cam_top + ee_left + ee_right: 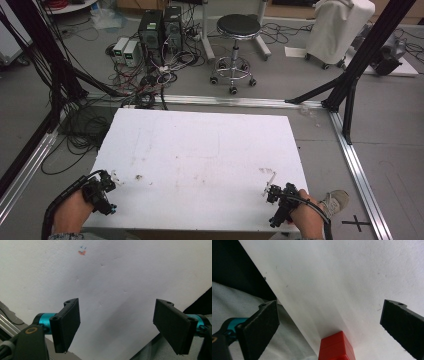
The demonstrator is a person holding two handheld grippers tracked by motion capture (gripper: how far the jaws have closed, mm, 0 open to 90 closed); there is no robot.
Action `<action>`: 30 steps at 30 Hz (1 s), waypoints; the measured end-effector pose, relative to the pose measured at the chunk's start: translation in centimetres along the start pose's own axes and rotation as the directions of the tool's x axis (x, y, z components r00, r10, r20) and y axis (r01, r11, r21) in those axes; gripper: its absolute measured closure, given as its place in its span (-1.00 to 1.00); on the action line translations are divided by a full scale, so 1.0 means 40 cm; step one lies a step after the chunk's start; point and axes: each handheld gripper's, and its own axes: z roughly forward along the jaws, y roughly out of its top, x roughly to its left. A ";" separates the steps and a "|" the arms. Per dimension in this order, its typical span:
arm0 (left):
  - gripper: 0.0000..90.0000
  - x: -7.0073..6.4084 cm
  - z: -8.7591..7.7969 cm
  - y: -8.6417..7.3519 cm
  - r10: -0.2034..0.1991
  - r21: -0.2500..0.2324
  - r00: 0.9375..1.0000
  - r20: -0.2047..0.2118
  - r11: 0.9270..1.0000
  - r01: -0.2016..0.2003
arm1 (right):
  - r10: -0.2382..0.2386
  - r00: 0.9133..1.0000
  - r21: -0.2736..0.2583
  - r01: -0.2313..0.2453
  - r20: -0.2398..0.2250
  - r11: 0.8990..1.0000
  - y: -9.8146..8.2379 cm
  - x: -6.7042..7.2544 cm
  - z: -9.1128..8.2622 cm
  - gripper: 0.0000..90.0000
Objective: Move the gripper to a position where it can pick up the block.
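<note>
A red block (336, 346) sits on the worktop (352, 277) between the wide right tongs (329, 327). The left tongs (122, 325) are wide too.

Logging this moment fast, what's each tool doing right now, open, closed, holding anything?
Left tool: open, holding nothing, over the white table.
Right tool: open, holding nothing; a red block sits low between its jaws.

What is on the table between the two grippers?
Nothing but bare white table, faintly stained, between the left gripper and the right gripper in the high view.
</note>
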 end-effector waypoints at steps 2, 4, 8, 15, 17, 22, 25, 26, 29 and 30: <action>-0.51 -0.001 0.000 -0.001 -0.002 -0.003 1.000 -0.001 1.000 0.002 | 0.000 1.000 -0.009 0.000 0.003 1.000 -0.001 0.000 -0.002 -0.97; -0.51 -0.001 0.000 -0.001 -0.003 -0.004 1.000 0.001 1.000 0.003 | -0.004 1.000 -0.011 0.004 0.002 1.000 -0.001 -0.001 -0.002 -0.97; -0.51 -0.002 -0.001 0.001 0.002 -0.005 1.000 -0.003 1.000 -0.002 | -0.007 1.000 -0.012 0.007 0.005 1.000 -0.002 -0.001 -0.004 -0.97; -0.51 -0.004 0.003 0.001 0.004 0.000 1.000 0.001 1.000 -0.004 | -0.008 1.000 -0.013 0.008 0.004 1.000 0.000 -0.001 -0.003 -0.97; -0.51 -0.004 0.003 0.001 0.002 -0.004 1.000 -0.002 1.000 -0.003 | -0.009 1.000 -0.012 0.009 0.006 1.000 -0.001 -0.001 -0.005 -0.97; -0.51 -0.006 0.003 0.003 0.012 -0.003 1.000 0.003 1.000 -0.012 | -0.009 1.000 -0.014 0.009 0.010 1.000 -0.002 -0.001 -0.007 -0.96; -0.51 -0.008 0.004 0.003 0.005 -0.007 1.000 0.004 1.000 -0.005 | -0.008 1.000 -0.017 0.008 0.008 1.000 -0.002 -0.001 -0.008 -0.97; -0.51 -0.007 0.003 0.003 0.010 -0.003 1.000 0.004 1.000 -0.010 | -0.008 1.000 -0.017 0.008 0.008 1.000 -0.002 -0.001 -0.008 -0.97; -0.51 -0.005 0.003 0.002 0.011 -0.002 1.000 0.002 1.000 -0.011 | -0.010 1.000 -0.018 0.010 0.011 1.000 -0.004 -0.002 -0.009 -0.97; -0.51 -0.005 0.003 0.002 0.011 -0.002 1.000 0.002 1.000 -0.011 | -0.010 1.000 -0.018 0.010 0.011 1.000 -0.004 -0.002 -0.009 -0.97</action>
